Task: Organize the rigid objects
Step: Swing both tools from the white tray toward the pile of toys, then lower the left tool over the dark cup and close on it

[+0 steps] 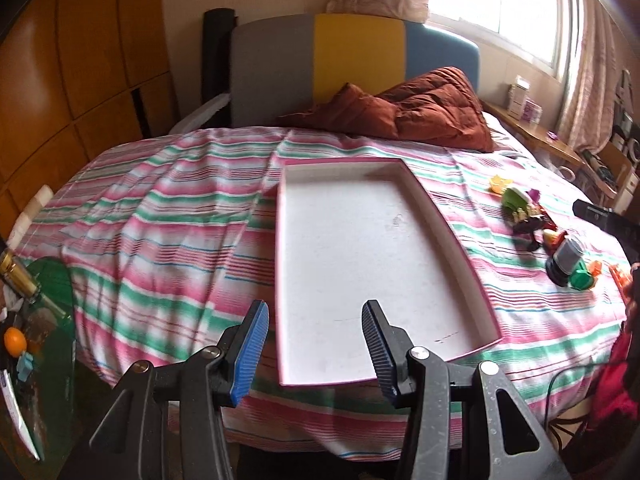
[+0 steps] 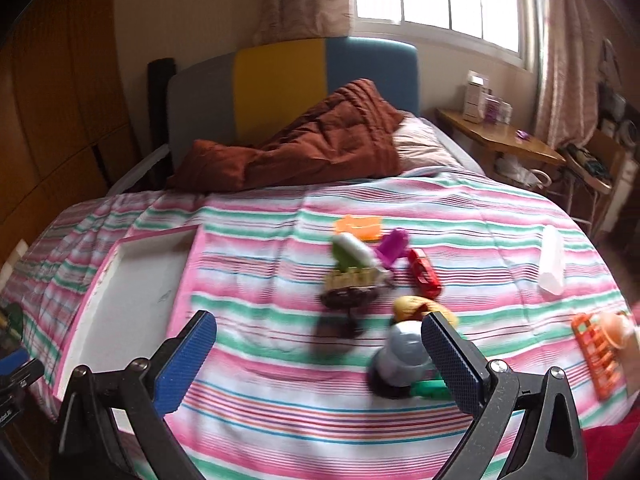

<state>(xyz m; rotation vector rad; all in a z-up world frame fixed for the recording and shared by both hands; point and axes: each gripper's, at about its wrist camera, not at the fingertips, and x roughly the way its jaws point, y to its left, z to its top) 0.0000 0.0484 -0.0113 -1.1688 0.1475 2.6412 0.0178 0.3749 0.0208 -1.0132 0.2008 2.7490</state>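
Observation:
A shallow white tray with a pink rim (image 1: 376, 264) lies empty on the striped bed; it also shows in the right wrist view (image 2: 132, 280). My left gripper (image 1: 316, 320) is open over the tray's near end, holding nothing. My right gripper (image 2: 320, 332) is open and empty above the bed, in front of a cluster of small toys: a grey cup on a black base (image 2: 400, 356), a red toy car (image 2: 424, 272), a purple piece (image 2: 394, 250), a green and white piece (image 2: 354, 252), an orange piece (image 2: 358, 226). The same toys (image 1: 532, 216) lie right of the tray.
A rust-brown quilt (image 1: 420, 108) is heaped at the headboard. A clear plastic piece (image 2: 552, 260) and an orange grid toy (image 2: 596, 348) lie at the bed's right. A wooden side table (image 2: 500, 136) stands by the window. A cluttered green glass table (image 1: 44, 320) is at the left.

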